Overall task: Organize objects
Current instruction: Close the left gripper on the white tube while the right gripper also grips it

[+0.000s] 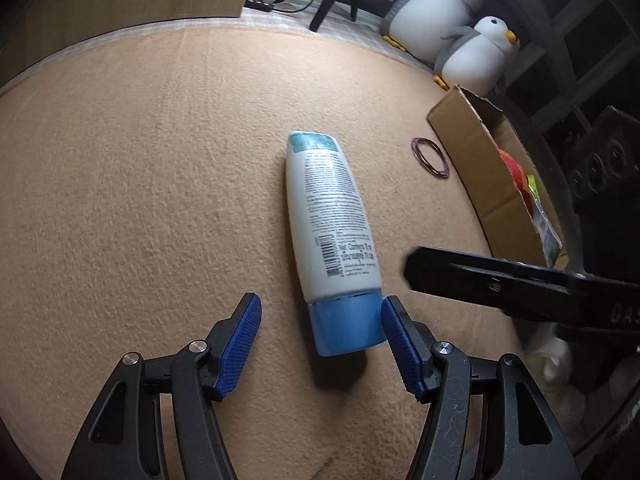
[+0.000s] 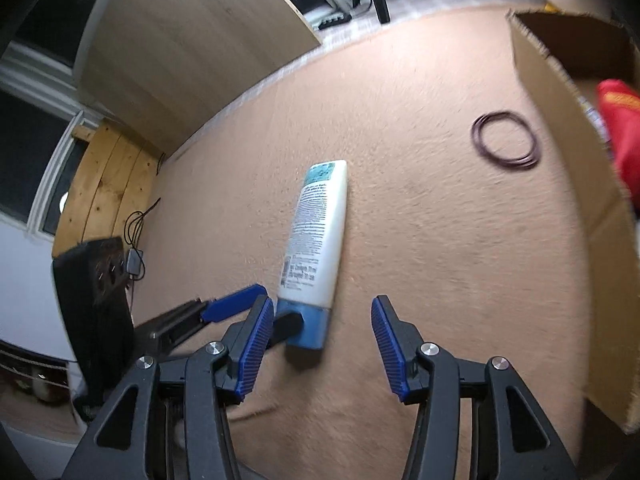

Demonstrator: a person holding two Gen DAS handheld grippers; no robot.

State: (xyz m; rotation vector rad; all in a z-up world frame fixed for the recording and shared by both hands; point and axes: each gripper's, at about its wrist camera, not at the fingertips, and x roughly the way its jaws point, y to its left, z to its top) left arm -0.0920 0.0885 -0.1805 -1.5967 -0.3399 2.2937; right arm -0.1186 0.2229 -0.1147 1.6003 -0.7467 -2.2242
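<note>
A white tube with a blue cap (image 1: pixel 334 228) lies on the tan carpet, cap toward me; it also shows in the right wrist view (image 2: pixel 318 232). My left gripper (image 1: pixel 320 320) is open, its jaws on either side of the blue cap, the right pad touching or nearly touching it. My right gripper (image 2: pixel 322 328) is open and empty, just behind and right of the cap. The left gripper's fingers (image 2: pixel 236 304) show in the right wrist view at the cap. A dark ring of rubber bands (image 1: pixel 430 157) lies beside a cardboard box; it also shows in the right wrist view (image 2: pixel 506 140).
An open cardboard box (image 1: pixel 476 160) with red and yellow items stands at the right, also in the right wrist view (image 2: pixel 560 152). Two penguin plush toys (image 1: pixel 460 28) sit behind it. A wooden board (image 2: pixel 192 48) leans at the far left.
</note>
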